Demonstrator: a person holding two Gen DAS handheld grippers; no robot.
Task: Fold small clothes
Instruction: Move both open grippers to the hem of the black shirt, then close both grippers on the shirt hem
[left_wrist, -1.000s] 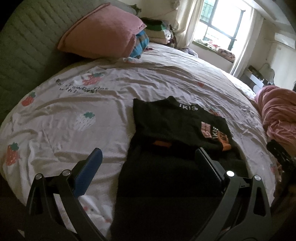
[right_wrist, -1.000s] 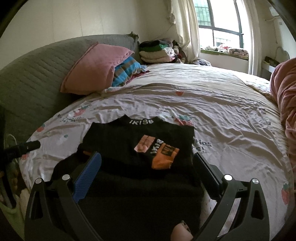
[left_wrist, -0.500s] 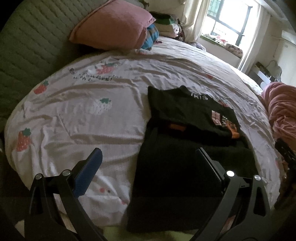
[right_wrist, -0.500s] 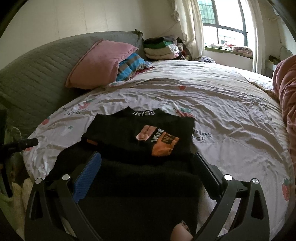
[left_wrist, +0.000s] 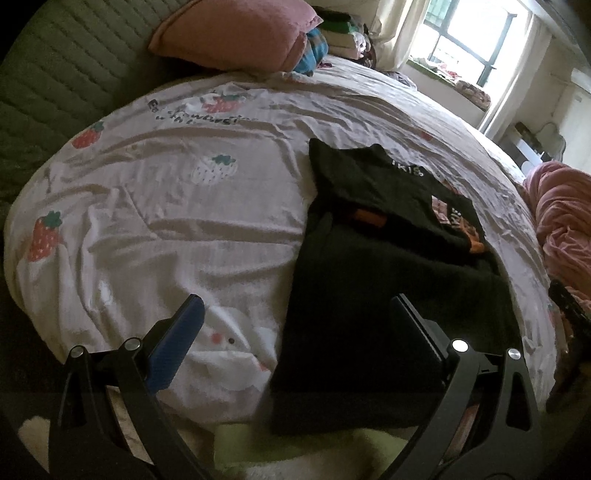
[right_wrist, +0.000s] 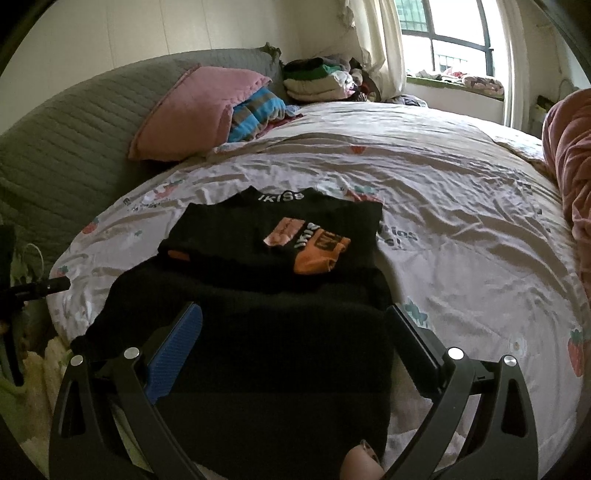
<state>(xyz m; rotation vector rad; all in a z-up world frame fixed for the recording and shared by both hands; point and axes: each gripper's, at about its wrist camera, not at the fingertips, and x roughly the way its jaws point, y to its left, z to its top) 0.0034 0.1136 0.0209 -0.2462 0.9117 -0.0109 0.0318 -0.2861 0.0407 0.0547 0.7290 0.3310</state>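
Left tool (left_wrist: 295, 332): jaws spread wide, nothing between them, held above the near edge of the bed. Right tool (right_wrist: 295, 332): likewise wide apart and empty, hovering over the near part of the garment.

Black garment (right_wrist: 258, 332): lies flat on the strawberry-print sheet (left_wrist: 166, 221), lower hem at the near bed edge and seemingly draped just over it. Upper part is already folded in, with sleeves or sides tucked so that an orange-and-pink print panel (right_wrist: 314, 247) and the white collar lettering (right_wrist: 282, 196) face up.

Step in hand (judgement): between folds. Width is reduced; the long lower body is not yet brought up.

Next move calls for: each tool to close on a near hem corner, left and right, then lift and carry the hem over toward the collar evenly, so the fold lands square. The fabric is dark and looks like a thick knit; the hem corners are hard to pick out in either view, possibly hanging below the mattress edge.

Surroundings, farther out: pink pillow (right_wrist: 195, 110) against the grey quilted headboard (right_wrist: 74, 129), a striped cloth beside it, and a stack of folded clothes (right_wrist: 317, 81) near the window (right_wrist: 443, 33). A pink blanket (left_wrist: 565, 221) is bunched on the right, apart from the garment. Nothing lies on the fold path.
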